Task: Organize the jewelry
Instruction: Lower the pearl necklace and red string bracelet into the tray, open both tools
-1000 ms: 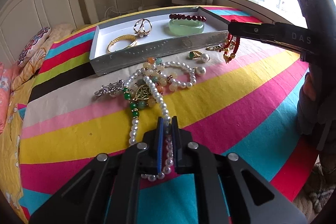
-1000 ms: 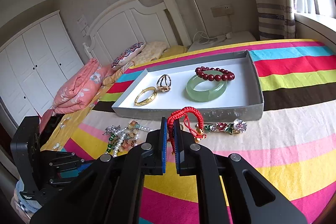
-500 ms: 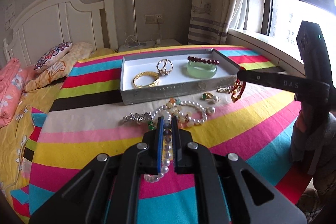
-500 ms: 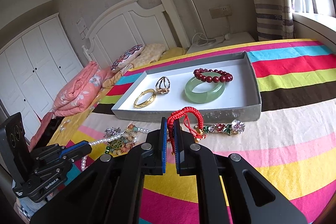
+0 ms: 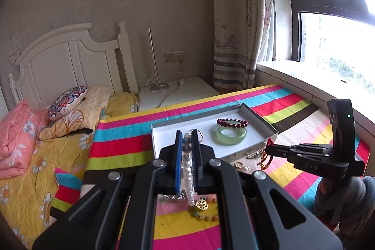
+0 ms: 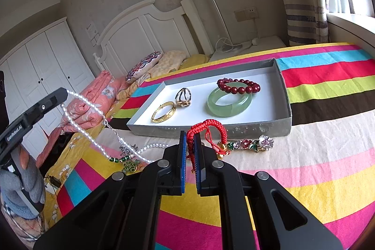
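Observation:
My left gripper (image 5: 187, 136) is shut on a white pearl necklace (image 5: 188, 170) and holds it lifted above the striped bed; in the right wrist view the necklace (image 6: 89, 107) hangs from it down to a green-and-gold pendant (image 6: 130, 165). My right gripper (image 6: 190, 136) is shut on a red braided cord bracelet (image 6: 208, 127) just in front of the grey tray (image 6: 287, 95). The tray holds a green jade bangle (image 6: 229, 103), a dark red bead bracelet (image 6: 238, 86), a gold bangle (image 6: 164, 111) and a gold ring (image 6: 183, 97).
A flower brooch (image 6: 253, 144) lies on the bed before the tray. Pillows (image 6: 143, 65) and a pink quilt (image 6: 93, 100) lie at the head end, by a white headboard (image 6: 150, 32). A window sill (image 5: 316, 83) runs along the right.
My left gripper has risen with the pearl necklace, pulling most of it off the bed. My right gripper has stayed put with the red bracelet.

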Action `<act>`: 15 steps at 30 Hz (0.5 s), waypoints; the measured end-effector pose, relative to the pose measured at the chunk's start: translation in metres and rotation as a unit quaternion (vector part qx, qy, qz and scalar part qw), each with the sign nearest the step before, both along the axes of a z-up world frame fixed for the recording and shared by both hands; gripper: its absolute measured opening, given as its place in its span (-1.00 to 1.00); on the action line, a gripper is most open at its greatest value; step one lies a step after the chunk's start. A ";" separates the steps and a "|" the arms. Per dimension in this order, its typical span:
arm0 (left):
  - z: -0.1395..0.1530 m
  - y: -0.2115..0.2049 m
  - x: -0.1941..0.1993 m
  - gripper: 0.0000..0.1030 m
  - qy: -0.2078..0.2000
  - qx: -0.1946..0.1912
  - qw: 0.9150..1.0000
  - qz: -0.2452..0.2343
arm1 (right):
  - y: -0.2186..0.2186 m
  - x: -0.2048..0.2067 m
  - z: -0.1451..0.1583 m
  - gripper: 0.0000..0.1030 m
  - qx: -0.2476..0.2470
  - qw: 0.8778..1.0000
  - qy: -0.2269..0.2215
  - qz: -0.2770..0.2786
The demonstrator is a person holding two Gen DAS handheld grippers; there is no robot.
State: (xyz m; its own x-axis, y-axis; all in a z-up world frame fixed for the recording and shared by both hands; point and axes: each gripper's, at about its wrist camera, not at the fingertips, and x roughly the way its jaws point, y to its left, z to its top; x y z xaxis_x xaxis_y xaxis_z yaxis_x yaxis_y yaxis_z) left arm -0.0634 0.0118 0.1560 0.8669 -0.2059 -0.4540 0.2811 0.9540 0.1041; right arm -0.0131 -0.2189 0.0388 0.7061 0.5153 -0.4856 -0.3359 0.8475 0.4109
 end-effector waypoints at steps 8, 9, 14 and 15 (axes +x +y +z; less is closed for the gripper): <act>0.047 -0.026 0.017 -0.87 -0.029 0.038 0.999 -0.012 | -0.008 0.007 0.032 -0.84 0.006 1.000 -0.027 0.000; 0.055 -0.030 0.020 -0.87 -0.033 0.040 0.999 -0.015 | -0.009 0.009 0.039 -0.84 0.002 0.999 -0.032 -0.001; 0.094 -0.047 0.038 -0.87 -0.056 0.044 0.997 -0.018 | -0.014 0.025 0.061 -0.84 -0.020 0.999 -0.046 -0.004; 0.101 -0.049 0.042 -0.87 -0.059 0.044 0.997 -0.017 | -0.014 0.029 0.063 -0.84 -0.024 0.999 -0.046 -0.005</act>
